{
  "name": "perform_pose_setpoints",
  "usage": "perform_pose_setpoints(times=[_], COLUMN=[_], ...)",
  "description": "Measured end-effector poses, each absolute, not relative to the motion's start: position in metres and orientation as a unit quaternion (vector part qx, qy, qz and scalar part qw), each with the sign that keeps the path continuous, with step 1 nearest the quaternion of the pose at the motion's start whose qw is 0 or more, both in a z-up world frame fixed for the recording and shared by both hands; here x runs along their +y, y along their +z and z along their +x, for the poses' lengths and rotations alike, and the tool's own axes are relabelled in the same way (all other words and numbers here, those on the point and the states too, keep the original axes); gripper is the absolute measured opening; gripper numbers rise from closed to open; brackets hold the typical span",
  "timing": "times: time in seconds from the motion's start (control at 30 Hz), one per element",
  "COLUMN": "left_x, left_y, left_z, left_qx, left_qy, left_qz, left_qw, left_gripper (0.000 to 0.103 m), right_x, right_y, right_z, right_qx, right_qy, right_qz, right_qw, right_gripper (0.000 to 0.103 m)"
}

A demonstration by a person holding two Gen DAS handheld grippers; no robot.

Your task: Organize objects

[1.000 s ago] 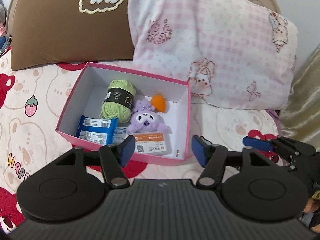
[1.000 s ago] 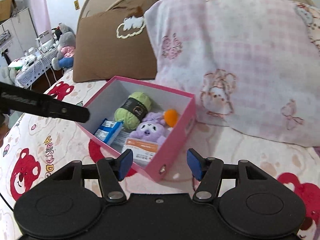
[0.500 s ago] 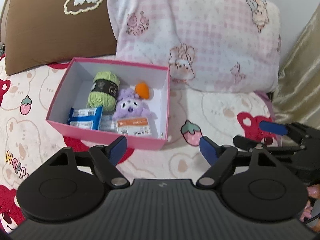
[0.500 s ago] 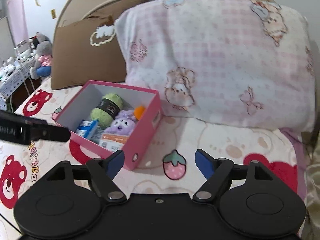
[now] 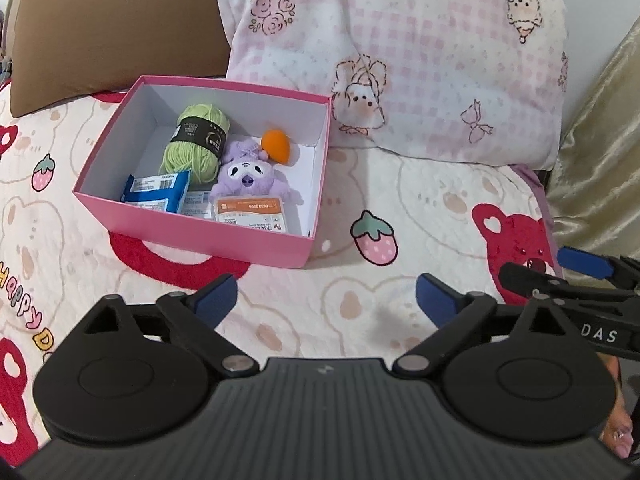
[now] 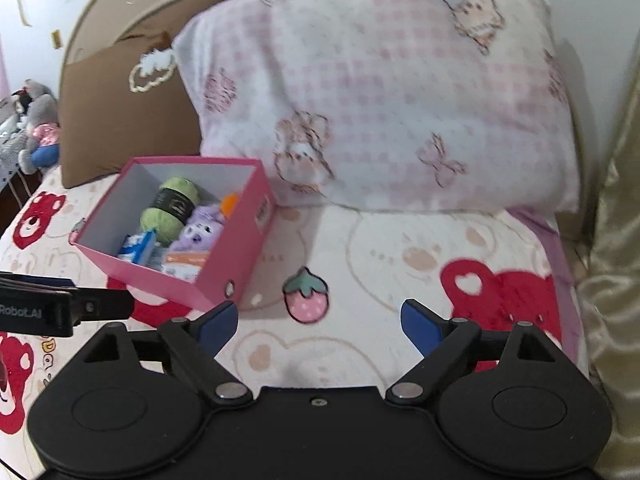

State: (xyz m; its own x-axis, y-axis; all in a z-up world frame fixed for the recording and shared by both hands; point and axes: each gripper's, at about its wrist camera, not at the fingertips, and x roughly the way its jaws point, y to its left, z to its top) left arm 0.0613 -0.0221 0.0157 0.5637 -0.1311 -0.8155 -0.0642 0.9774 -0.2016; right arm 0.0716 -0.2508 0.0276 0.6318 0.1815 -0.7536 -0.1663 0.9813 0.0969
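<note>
A pink box [image 5: 208, 234] [image 6: 168, 286] stands on the bed. Inside lie a green yarn ball [image 5: 196, 142] [image 6: 170, 204], a purple plush toy [image 5: 246, 174] [image 6: 202, 232], an orange ball [image 5: 276, 146], a blue packet [image 5: 156, 192] and an orange-topped packet [image 5: 252, 214]. My left gripper [image 5: 326, 304] is open and empty, hovering over the bedsheet in front of the box. My right gripper [image 6: 320, 322] is open and empty, to the right of the box; it also shows in the left wrist view [image 5: 560, 270].
A pink checked pillow [image 5: 400, 56] [image 6: 380, 100] and a brown pillow [image 5: 112, 28] lean on the headboard behind the box. A gold curtain [image 5: 600, 140] hangs at the right. Stuffed toys [image 6: 38, 124] sit at the far left.
Both grippers have pulled back from the box and opened wider; the box now lies further away and to the left in both views.
</note>
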Motion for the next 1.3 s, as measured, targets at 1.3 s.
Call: perform_pose_setpoints(times=[1.3], left_x=[-0.052], left_y=[-0.007], left_z=[0.064], left_qx=[0.522], left_qy=[0.012], left_qz=[-0.057], left_qw=[0.851], left_gripper=[0.099], right_x=[-0.249], right_y=[0.017], right_z=[0.064], right_qx=[0.451], right_qy=[0.074], right_qz=[-0.002], right_qw=[0.889], right_gripper=[0.091])
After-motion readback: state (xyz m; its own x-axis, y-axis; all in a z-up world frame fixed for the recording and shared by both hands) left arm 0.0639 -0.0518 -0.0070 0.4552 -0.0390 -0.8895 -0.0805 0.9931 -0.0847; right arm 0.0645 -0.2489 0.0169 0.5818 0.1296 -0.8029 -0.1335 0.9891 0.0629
